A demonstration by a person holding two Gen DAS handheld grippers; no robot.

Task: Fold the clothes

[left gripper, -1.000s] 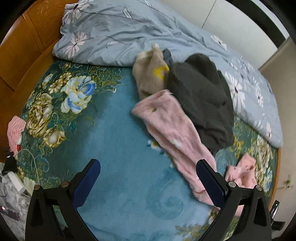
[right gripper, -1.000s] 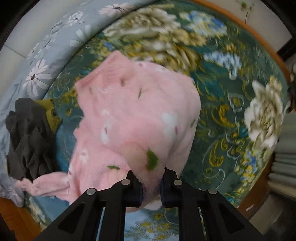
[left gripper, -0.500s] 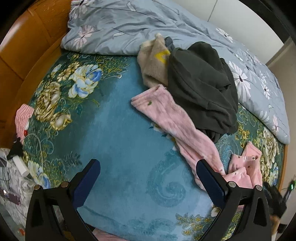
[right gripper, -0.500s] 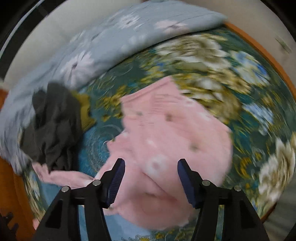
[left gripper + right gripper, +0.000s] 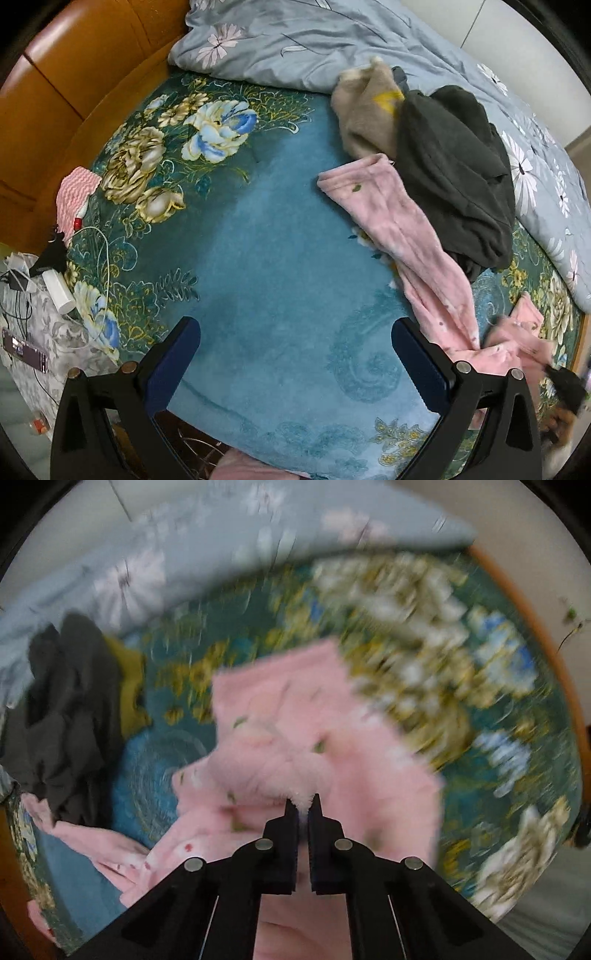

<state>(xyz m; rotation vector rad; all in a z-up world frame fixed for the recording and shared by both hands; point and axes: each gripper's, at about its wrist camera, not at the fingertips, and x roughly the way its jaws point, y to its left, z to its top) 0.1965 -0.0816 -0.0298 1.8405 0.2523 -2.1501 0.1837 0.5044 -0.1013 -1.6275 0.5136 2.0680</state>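
Note:
Pink fleece trousers [image 5: 410, 236] lie stretched across the teal floral bedspread [image 5: 266, 251], one leg running toward the dark garment. My left gripper [image 5: 295, 350] is open and empty above the bare bedspread, left of the pink leg. In the blurred right wrist view, my right gripper [image 5: 303, 806] is shut on a bunched fold of the pink trousers [image 5: 295, 738]. It also shows as a dark shape at the right edge of the left wrist view [image 5: 565, 387].
A dark grey garment [image 5: 454, 162] and a beige one [image 5: 365, 107] are piled at the back, against a grey floral duvet [image 5: 317, 40]. A wooden headboard [image 5: 55, 81] is at left. A bedside table with cables and a white bottle [image 5: 59, 291] is at lower left.
My right gripper let go of the pink trousers, opened, then shut again on another fold. My left gripper has pulled back from the bed, still open.

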